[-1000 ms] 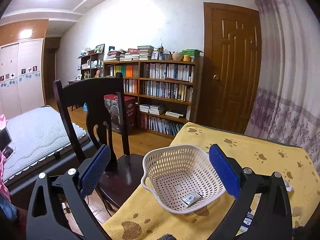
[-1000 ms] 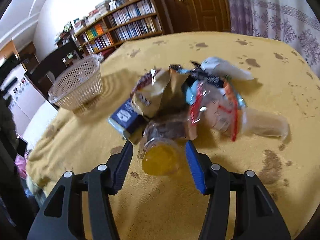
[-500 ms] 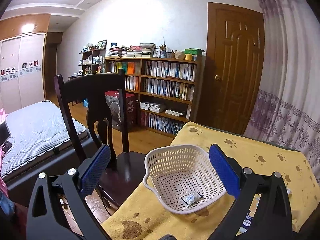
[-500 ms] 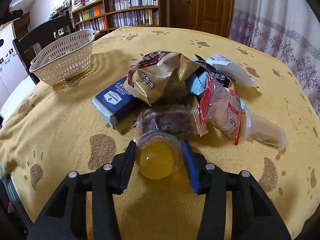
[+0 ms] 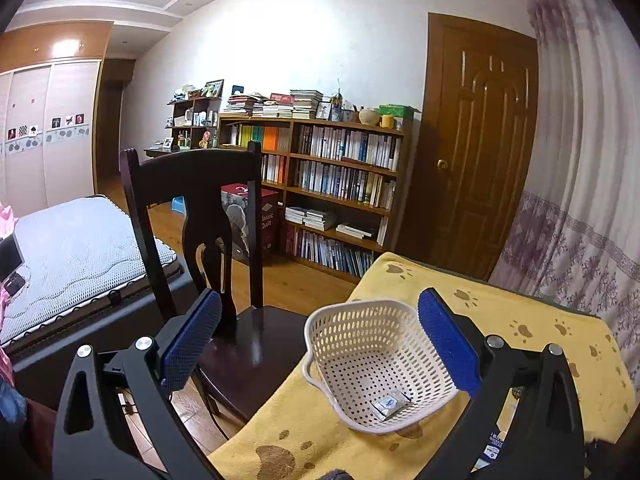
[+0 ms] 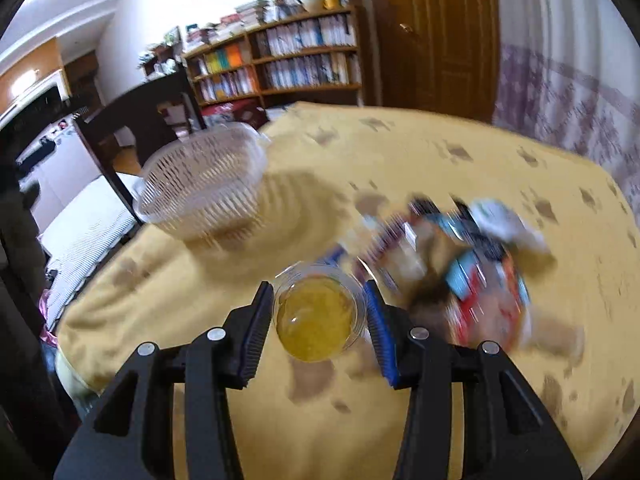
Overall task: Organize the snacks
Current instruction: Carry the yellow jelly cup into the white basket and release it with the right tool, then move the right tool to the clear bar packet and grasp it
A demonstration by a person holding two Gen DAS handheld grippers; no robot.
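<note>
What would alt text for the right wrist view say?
The right gripper is clamped on a clear jelly cup above a yellow paw-print tablecloth. A white basket sits back left; a blurred snack pile lies right.

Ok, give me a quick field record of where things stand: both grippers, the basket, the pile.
left gripper: open, holding nothing, facing the basket
right gripper: shut on jelly cup, yellow, clear plastic
basket: white, perforated, near the table edge by the chair
basket contents: one small packet
snack pile: on the tablecloth, right of the cup, blurred in the right wrist view
cup in basket: not yet
</note>
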